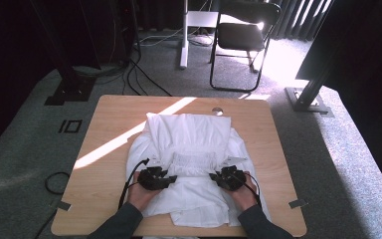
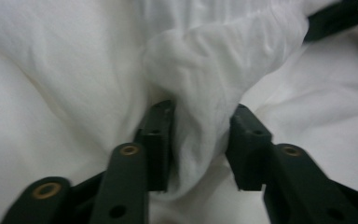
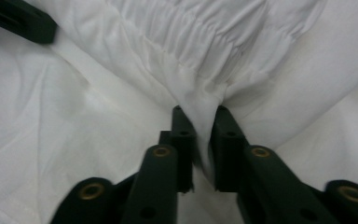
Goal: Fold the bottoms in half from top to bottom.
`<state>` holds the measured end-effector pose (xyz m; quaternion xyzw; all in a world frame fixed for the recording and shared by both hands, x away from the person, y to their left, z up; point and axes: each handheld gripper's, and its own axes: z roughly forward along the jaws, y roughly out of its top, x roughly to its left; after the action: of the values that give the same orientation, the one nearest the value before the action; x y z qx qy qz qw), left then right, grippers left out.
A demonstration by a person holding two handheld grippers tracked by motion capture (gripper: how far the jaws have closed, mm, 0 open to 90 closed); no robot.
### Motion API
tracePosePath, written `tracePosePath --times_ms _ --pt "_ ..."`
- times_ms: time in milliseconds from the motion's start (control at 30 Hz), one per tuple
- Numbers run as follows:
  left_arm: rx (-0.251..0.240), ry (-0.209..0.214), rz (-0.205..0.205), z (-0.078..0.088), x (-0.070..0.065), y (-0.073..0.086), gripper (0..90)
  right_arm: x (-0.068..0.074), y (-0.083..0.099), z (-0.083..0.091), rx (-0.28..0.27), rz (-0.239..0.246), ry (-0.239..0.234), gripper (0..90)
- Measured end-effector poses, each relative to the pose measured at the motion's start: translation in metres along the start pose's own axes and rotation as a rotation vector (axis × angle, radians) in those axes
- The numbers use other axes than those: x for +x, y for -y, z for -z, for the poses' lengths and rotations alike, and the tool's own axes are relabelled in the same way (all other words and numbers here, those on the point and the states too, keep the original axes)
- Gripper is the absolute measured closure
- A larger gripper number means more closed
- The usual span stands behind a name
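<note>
On the wooden table, your left gripper and right gripper each pinch the white garment, which lies lengthwise away from you.

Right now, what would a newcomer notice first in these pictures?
A crumpled white cloth garment covers the middle of the light wooden table, crossed by a sunlight stripe. Near its elastic gathered band, the left gripper and the right gripper each pinch a fold of fabric between black fingers.
</note>
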<state>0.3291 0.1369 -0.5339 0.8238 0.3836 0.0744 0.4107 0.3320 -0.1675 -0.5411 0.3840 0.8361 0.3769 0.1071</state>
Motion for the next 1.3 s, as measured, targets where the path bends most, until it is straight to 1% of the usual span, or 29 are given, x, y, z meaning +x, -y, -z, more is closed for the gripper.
tracePosePath --times_ms 67,133,167,200,233,267,300,333,367,400,433,467,500,533,567,600,633,700,733,800,900,933,1000,1033,1067,1100,1167,1200,1300 --pt "-0.034 -0.013 -0.005 0.012 0.000 -0.004 51.8 -0.002 -0.002 0.004 -0.017 -0.005 -0.038 58.9" --pt "-0.084 -0.025 0.005 0.027 0.005 -0.010 50.2 -0.002 -0.007 0.017 -0.062 0.010 -0.034 51.0" --pt "-0.084 -0.025 0.005 0.027 0.005 -0.010 49.5 -0.002 -0.007 0.017 -0.062 0.010 -0.034 51.0" --pt "-0.148 -0.044 0.039 0.041 0.018 -0.023 49.9 -0.007 -0.017 0.037 -0.150 0.021 -0.007 47.2" --pt "-0.159 -0.053 0.050 0.042 0.022 -0.028 51.7 -0.011 -0.022 0.042 -0.168 0.008 0.003 48.5" --pt "-0.159 -0.053 0.050 0.042 0.022 -0.028 54.4 -0.016 -0.026 0.044 -0.176 -0.012 0.019 56.4" --pt "-0.165 -0.056 0.062 0.040 0.026 -0.032 54.4 -0.016 -0.026 0.044 -0.176 -0.012 0.019 56.4" --pt "-0.160 -0.053 0.072 0.037 0.029 -0.037 63.7 -0.027 -0.034 0.041 -0.157 -0.050 0.036 73.2" --pt "-0.134 -0.050 0.068 0.025 0.031 -0.046 68.0 -0.032 -0.037 0.036 -0.139 -0.063 0.045 78.4" --pt "-0.134 -0.050 0.068 0.025 0.031 -0.046 69.4 -0.032 -0.037 0.036 -0.139 -0.063 0.045 78.4" --pt "-0.107 -0.055 0.059 0.017 0.032 -0.050 69.6 -0.041 -0.042 0.021 -0.097 -0.092 0.075 80.5" --pt "-0.078 -0.073 0.047 0.007 0.032 -0.053 69.6 -0.041 -0.042 0.021 -0.097 -0.092 0.075 80.5" --pt "-0.050 -0.084 0.041 -0.003 0.033 -0.055 71.0 -0.049 -0.044 0.005 -0.053 -0.115 0.106 80.5" --pt "-0.024 -0.093 0.044 -0.012 0.034 -0.055 71.0 -0.049 -0.044 0.005 -0.053 -0.115 0.106 80.5" --pt "0.015 -0.101 0.067 -0.026 0.038 -0.055 73.9 -0.054 -0.045 -0.008 -0.025 -0.135 0.110 80.5" --pt "0.015 -0.101 0.067 -0.026 0.038 -0.055 74.9 -0.056 -0.045 -0.014 -0.012 -0.146 0.112 80.7" --pt "0.026 -0.091 0.077 -0.032 0.039 -0.054 74.9 -0.056 -0.045 -0.014 -0.012 -0.146 0.112 80.7" --pt "0.039 -0.086 0.080 -0.038 0.040 -0.052 74.9 -0.060 -0.043 -0.024 -0.005 -0.170 0.065 79.3" --pt "0.031 -0.069 0.083 -0.037 0.039 -0.049 74.5 -0.061 -0.042 -0.024 -0.009 -0.181 0.053 78.5" --pt "0.026 -0.064 0.078 -0.035 0.037 -0.047 74.1 -0.061 -0.040 -0.020 -0.038 -0.186 0.010 76.6" --pt "0.007 -0.026 0.069 -0.029 0.029 -0.041 73.5 -0.058 -0.038 -0.012 -0.060 -0.184 -0.018 75.2" --pt "-0.012 0.010 0.048 -0.025 0.021 -0.035 72.6 -0.054 -0.036 -0.005 -0.078 -0.174 -0.043 74.3" --pt "-0.020 0.027 0.035 -0.023 0.017 -0.032 70.3 -0.048 -0.032 0.001 -0.095 -0.166 -0.078 72.4" --pt "-0.037 0.080 0.011 -0.019 0.010 -0.026 69.9 -0.045 -0.030 0.004 -0.103 -0.159 -0.093 71.7" --pt "-0.037 0.080 0.011 -0.019 0.010 -0.026 69.8 -0.043 -0.028 0.007 -0.115 -0.160 -0.128 70.4" --pt "-0.028 0.108 -0.026 -0.017 0.002 -0.020 69.3 -0.041 -0.027 0.010 -0.130 -0.164 -0.160 68.9" --pt "-0.018 0.121 -0.032 -0.017 -0.001 -0.017 69.2 -0.039 -0.028 0.018 -0.153 -0.144 -0.143 67.0" --pt "0.000 0.142 -0.056 -0.016 -0.007 -0.010 69.2 -0.039 -0.030 0.021 -0.165 -0.134 -0.128 65.7" --pt "0.025 0.160 -0.067 -0.014 -0.012 0.000 68.7 -0.039 -0.036 0.027 -0.190 -0.129 -0.095 62.8"
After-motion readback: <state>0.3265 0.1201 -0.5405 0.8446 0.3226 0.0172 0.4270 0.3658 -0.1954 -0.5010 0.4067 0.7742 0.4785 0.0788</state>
